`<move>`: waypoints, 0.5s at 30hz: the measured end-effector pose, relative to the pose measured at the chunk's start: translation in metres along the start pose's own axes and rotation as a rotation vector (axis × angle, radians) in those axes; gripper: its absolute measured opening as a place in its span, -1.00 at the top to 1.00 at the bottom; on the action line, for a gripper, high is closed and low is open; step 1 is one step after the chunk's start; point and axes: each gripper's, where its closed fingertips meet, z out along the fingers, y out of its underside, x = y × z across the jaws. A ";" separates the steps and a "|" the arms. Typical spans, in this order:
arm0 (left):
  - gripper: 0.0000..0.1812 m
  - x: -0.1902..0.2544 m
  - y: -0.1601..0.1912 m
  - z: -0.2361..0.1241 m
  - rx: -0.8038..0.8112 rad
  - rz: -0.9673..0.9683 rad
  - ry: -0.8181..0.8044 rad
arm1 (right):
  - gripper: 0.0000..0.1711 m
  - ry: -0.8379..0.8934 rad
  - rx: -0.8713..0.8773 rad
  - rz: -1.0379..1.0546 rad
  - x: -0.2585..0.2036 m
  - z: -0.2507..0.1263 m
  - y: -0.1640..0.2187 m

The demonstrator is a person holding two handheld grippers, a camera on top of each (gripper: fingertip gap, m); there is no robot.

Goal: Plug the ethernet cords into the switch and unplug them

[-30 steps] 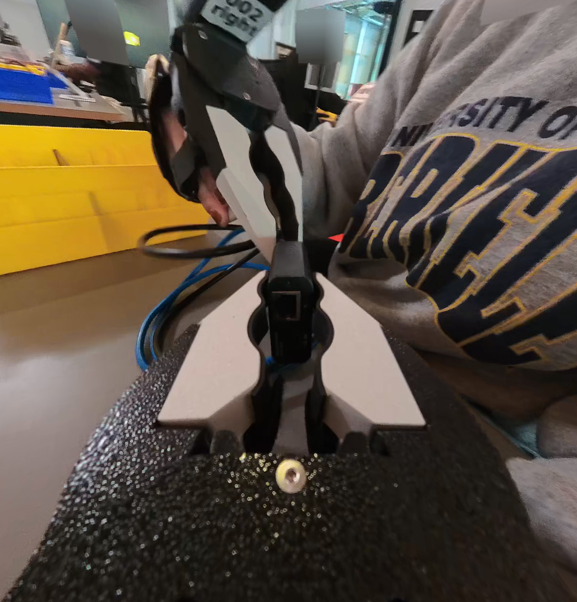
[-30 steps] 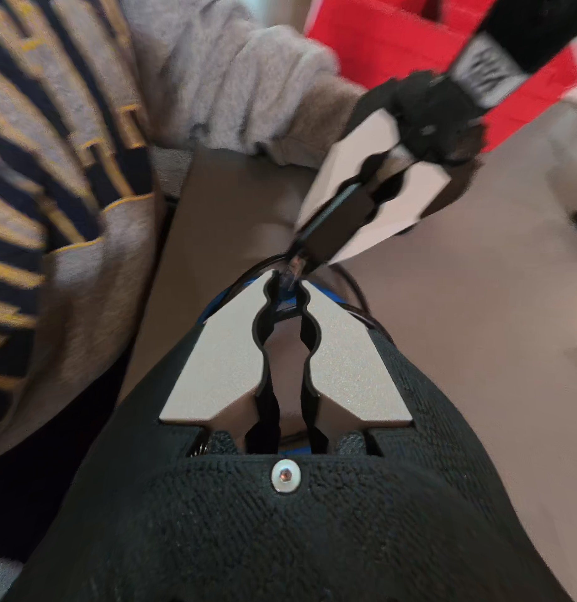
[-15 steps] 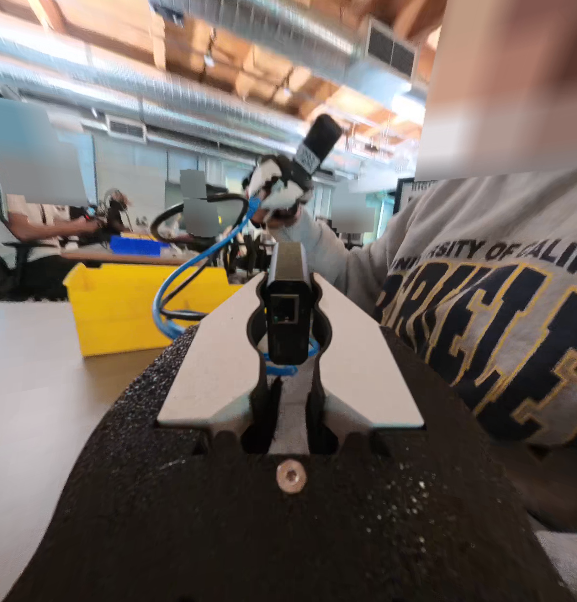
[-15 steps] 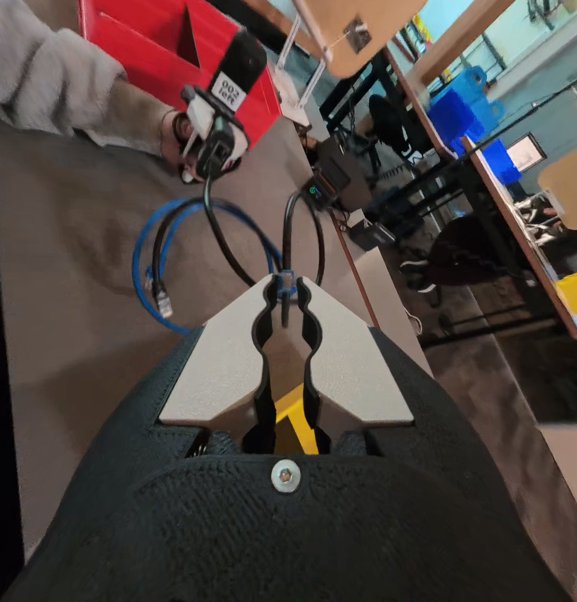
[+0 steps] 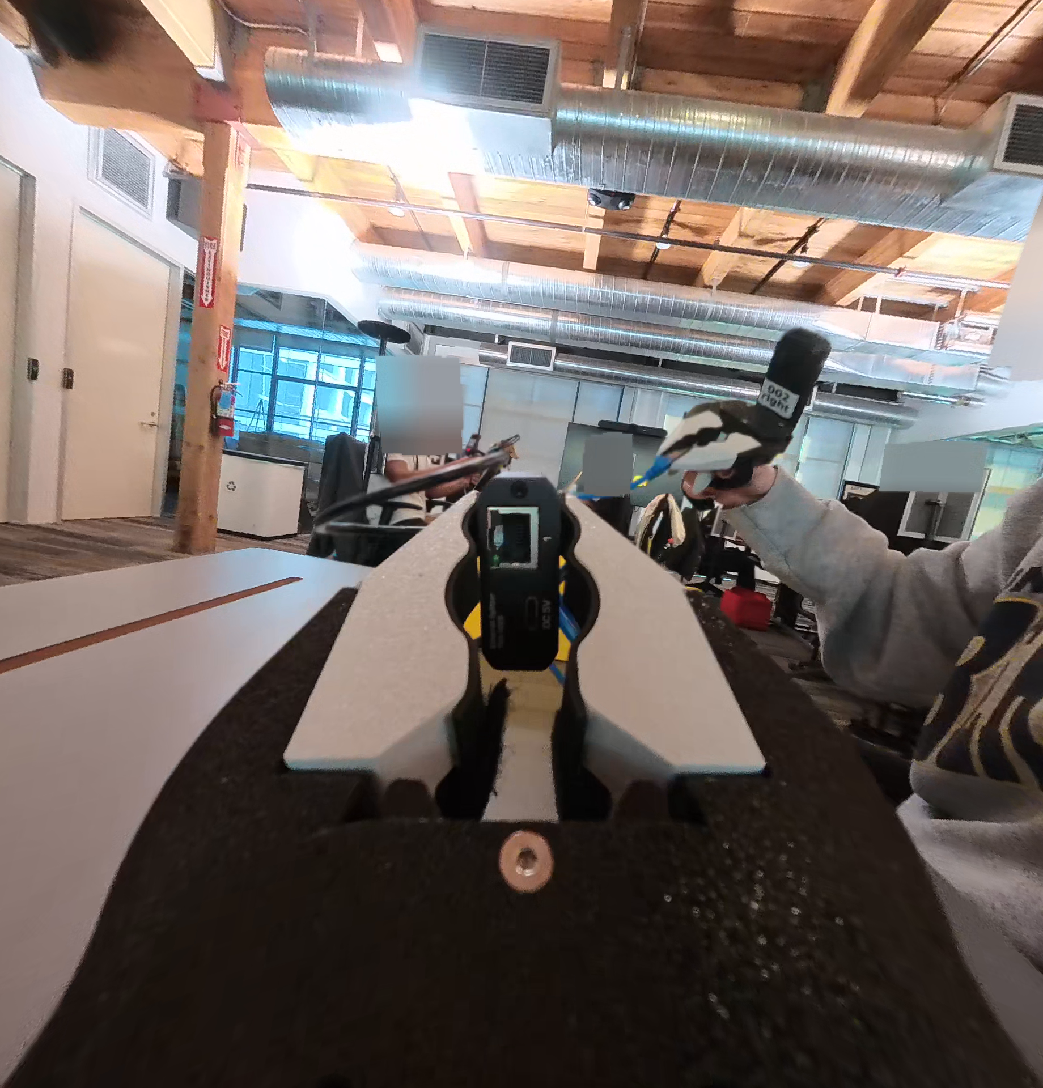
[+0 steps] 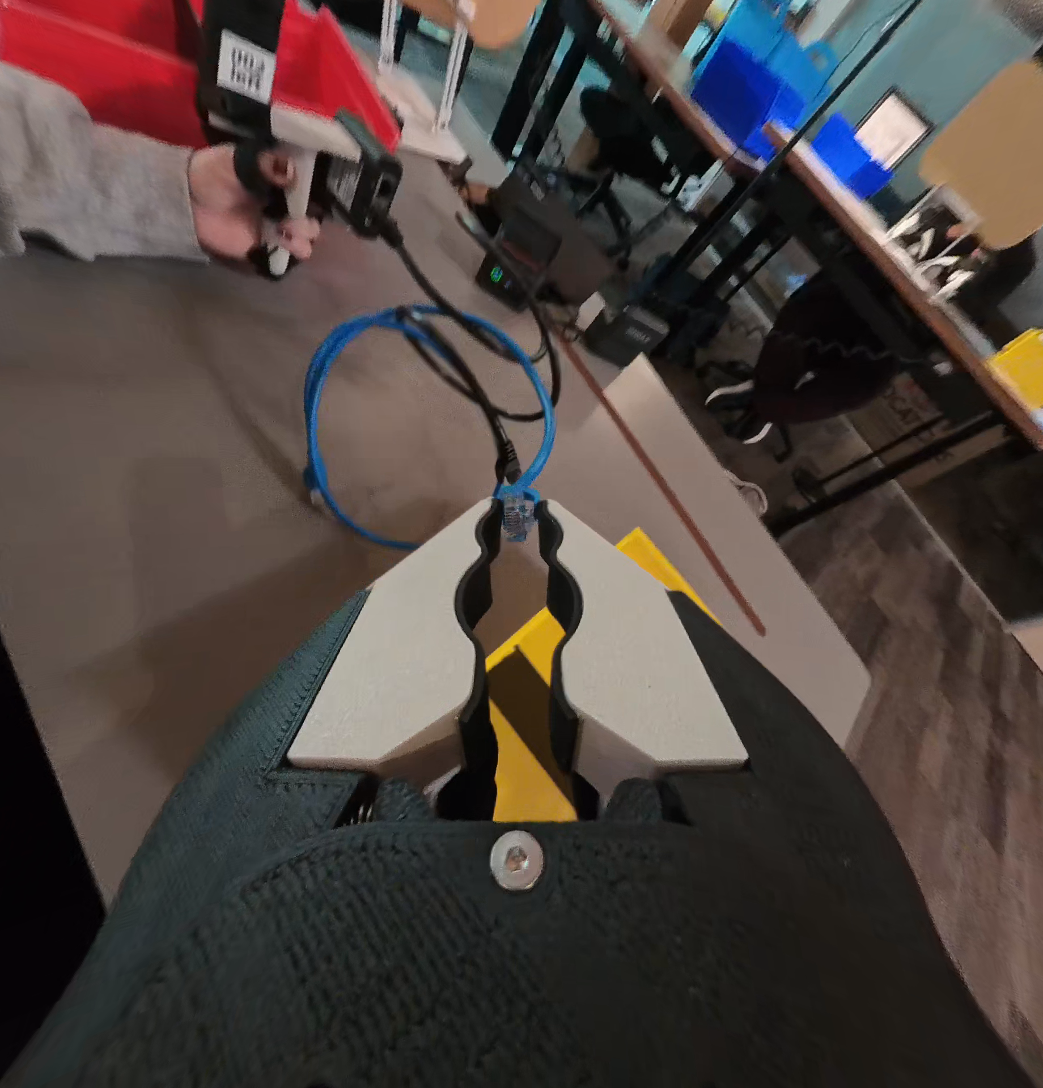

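Observation:
My left gripper (image 5: 516, 500) is shut on a small black switch (image 5: 518, 574), held up in the air with its empty ethernet port facing the camera. It also shows in the right wrist view (image 6: 369, 171), with a black cord (image 6: 448, 306) running from it down to the table. My right gripper (image 6: 518, 509) is shut on the clear plug of the blue ethernet cord (image 6: 518, 518), whose loop (image 6: 330, 377) hangs to the table. In the left wrist view the right gripper (image 5: 672, 456) is raised at the right, well apart from the switch.
A grey table (image 6: 124, 447) lies below, with a yellow bin (image 6: 525, 765) under my right gripper and a red bin (image 6: 113, 76) at the far left. Black power boxes (image 6: 531, 259) sit at the table's far edge. The person's grey sleeve (image 5: 849, 594) is at right. The tips of one gripper are about 30 cm away from the tips of the other.
The blue plug has come out of the switch. The two grippers have pulled far apart and both have lifted, the left one tilting up toward the ceiling.

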 end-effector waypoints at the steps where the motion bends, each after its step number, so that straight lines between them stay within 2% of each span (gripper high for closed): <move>1: 0.77 -0.002 0.001 0.000 -0.002 -0.007 -0.007 | 0.88 -0.020 -0.029 -0.002 -0.006 0.006 0.006; 3: 0.77 -0.003 0.005 0.001 -0.018 -0.012 -0.012 | 0.88 -0.063 -0.059 -0.004 -0.019 0.019 0.015; 6: 0.78 0.000 0.020 0.006 -0.124 0.038 -0.009 | 0.87 -0.124 -0.098 0.021 -0.043 0.043 0.024; 9: 0.78 0.009 0.042 0.013 -0.252 0.118 0.023 | 0.75 -0.192 -0.126 0.063 -0.064 0.065 0.028; 12: 0.78 0.024 0.058 0.019 -0.322 0.151 0.104 | 0.63 -0.263 0.012 0.168 -0.073 0.085 0.002; 15: 0.78 0.039 0.062 0.024 -0.321 0.125 0.181 | 0.63 -0.341 0.148 0.246 -0.088 0.113 -0.027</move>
